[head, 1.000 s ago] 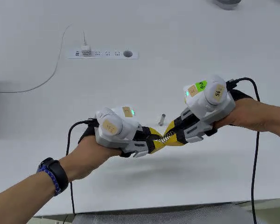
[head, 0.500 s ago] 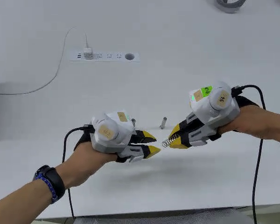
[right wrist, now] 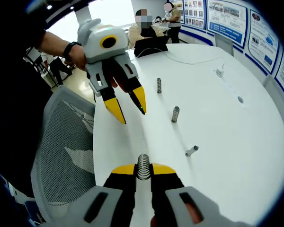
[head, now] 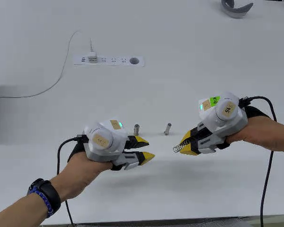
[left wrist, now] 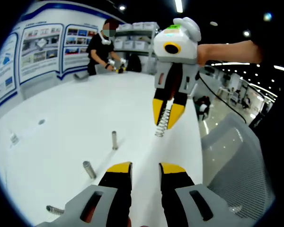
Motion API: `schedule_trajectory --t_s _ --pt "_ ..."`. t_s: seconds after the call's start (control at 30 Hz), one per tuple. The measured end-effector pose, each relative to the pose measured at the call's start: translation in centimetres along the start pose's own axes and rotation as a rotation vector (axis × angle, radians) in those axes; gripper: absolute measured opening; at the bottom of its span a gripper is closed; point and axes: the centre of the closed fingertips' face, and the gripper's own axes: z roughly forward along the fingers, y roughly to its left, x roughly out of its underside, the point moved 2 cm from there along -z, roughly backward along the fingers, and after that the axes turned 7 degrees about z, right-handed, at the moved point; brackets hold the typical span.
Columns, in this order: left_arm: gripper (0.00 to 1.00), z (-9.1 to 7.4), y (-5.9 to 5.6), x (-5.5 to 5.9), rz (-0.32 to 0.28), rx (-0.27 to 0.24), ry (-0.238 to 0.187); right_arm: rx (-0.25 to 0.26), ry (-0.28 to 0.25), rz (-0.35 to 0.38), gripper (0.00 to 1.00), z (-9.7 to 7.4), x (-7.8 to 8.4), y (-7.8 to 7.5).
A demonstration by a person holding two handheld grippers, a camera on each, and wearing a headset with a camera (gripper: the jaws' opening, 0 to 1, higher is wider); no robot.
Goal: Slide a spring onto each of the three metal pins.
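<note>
the right gripper (head: 186,145) is clamped on a spring (head: 178,148), whose free end sticks out past the yellow tips toward 8 o'clock in the head view. the left gripper (head: 146,148) has its jaws apart with nothing between them, and points at the right one across a small gap above the white table (head: 203,56).

in the right gripper view three small parts stand in a row on the table. the far pin (right wrist: 158,85) at 12 o'clock and the middle pin (right wrist: 175,114) at 1 o'clock from the held spring both look ribbed from end to end, so i judge each already wears a spring. the bare pin (right wrist: 191,151), at 2 o'clock and nearest the right gripper, is smooth with a small head (whether it stands or lies on its side i cannot tell).

so two of three seem done and one is left: the empty left gripper would need to take up the bare pin so the held spring can be slid onto it. the coils are small here, so the count of finished pins is a reading, not a certainty.
</note>
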Motion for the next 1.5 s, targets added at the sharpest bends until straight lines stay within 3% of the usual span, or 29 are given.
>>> schedule_trajectory --t_s 0.43,0.77,1.27,1.5 --pt "0.3 -1.6 1.1 2.6 -0.073 -0.083 0.022 0.049 0.039 0.045 0.13 0.6 1.2 -2.3" --pt "0.37 -3.3 2.5 3.7 -0.117 -0.155 0.022 0.067 0.07 0.059 0.13 0.8 1.3 -4.1" --pt "0.45 -6.3 4.1 4.6 -0.16 -0.246 0.016 0.096 0.124 0.055 0.13 0.9 1.1 -6.7" --pt "0.49 -6.9 4.2 4.8 -0.167 -0.263 0.019 0.115 0.14 0.056 0.13 1.0 0.6 -7.5"
